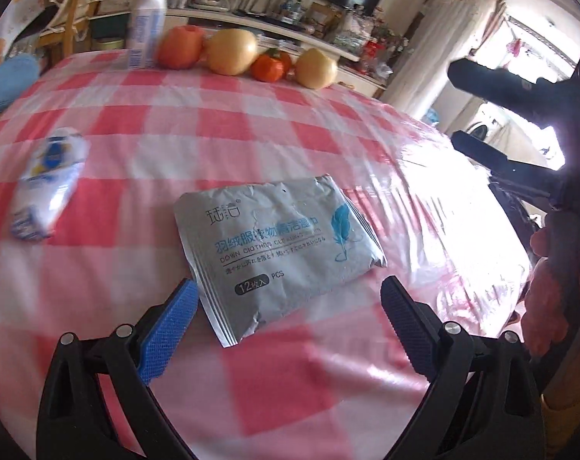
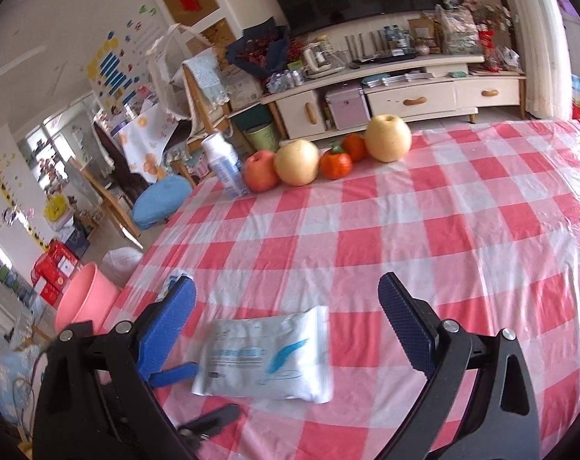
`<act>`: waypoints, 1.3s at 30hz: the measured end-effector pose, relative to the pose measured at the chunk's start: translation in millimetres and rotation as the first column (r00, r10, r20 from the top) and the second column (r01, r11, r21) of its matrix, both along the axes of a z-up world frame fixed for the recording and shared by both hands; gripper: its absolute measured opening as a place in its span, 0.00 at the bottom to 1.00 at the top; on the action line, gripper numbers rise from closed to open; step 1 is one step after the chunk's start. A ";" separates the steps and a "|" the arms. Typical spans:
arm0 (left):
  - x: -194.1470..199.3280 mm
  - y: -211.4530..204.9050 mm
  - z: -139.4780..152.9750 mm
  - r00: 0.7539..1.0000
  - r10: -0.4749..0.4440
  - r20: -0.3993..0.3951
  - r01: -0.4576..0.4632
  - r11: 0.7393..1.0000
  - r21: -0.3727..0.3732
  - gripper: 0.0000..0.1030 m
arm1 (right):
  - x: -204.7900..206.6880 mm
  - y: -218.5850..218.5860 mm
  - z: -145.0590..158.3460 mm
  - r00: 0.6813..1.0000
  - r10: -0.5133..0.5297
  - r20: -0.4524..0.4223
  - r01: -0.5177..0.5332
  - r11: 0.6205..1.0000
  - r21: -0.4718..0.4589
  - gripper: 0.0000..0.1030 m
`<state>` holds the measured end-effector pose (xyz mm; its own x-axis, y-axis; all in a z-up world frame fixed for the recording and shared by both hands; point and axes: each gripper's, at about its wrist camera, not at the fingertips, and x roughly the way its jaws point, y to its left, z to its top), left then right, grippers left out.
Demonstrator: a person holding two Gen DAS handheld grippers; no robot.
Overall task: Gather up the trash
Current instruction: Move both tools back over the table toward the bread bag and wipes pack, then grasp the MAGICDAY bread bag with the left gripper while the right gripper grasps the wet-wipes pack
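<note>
Silver foil wipes packet (image 1: 280, 245) lies flat on the checked table (image 1: 328, 122) between the spread, empty left tongs (image 1: 290, 306), right tongs (image 2: 288, 299) likewise agape — light, crinkly, likely slippery, so pinch a raised edge.

I see a glossy red-and-white checked plastic table cover (image 1: 251, 122), a crinkled matt silver foil wipes packet (image 1: 282, 245), and blue ribbed rubbery finger pads (image 1: 171, 329).

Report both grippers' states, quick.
Left gripper: open, holding nothing, silver wipes packet lying between its fingers.
Right gripper: open, holding nothing, above the same packet.
</note>
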<state>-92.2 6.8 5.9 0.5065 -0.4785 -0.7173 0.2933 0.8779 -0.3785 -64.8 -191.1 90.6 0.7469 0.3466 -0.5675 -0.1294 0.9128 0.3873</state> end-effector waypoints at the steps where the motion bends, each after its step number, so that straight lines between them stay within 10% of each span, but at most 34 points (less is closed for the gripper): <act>1: 2.5 -9.0 -1.5 1.000 -0.018 0.003 0.018 1.000 -0.005 0.92 | 1.6 -9.1 -1.0 1.000 -0.024 -0.006 0.024 1.000 0.009 0.93; 9: 0.9 -50.7 6.1 0.990 -0.135 0.031 0.134 0.991 0.023 0.92 | 11.6 -71.1 -32.1 0.962 -0.189 -0.195 0.212 0.972 0.105 0.93; 20: 41.4 85.7 32.8 0.966 0.237 0.106 -0.258 0.922 0.290 0.92 | 15.2 -3.0 -72.0 0.935 -0.051 -0.352 0.062 0.998 0.020 0.93; 39: 89.3 122.1 -3.3 0.958 0.287 0.017 -0.277 0.907 0.316 0.79 | 54.1 55.9 -90.2 0.963 -0.065 -0.263 0.014 0.982 -0.191 0.94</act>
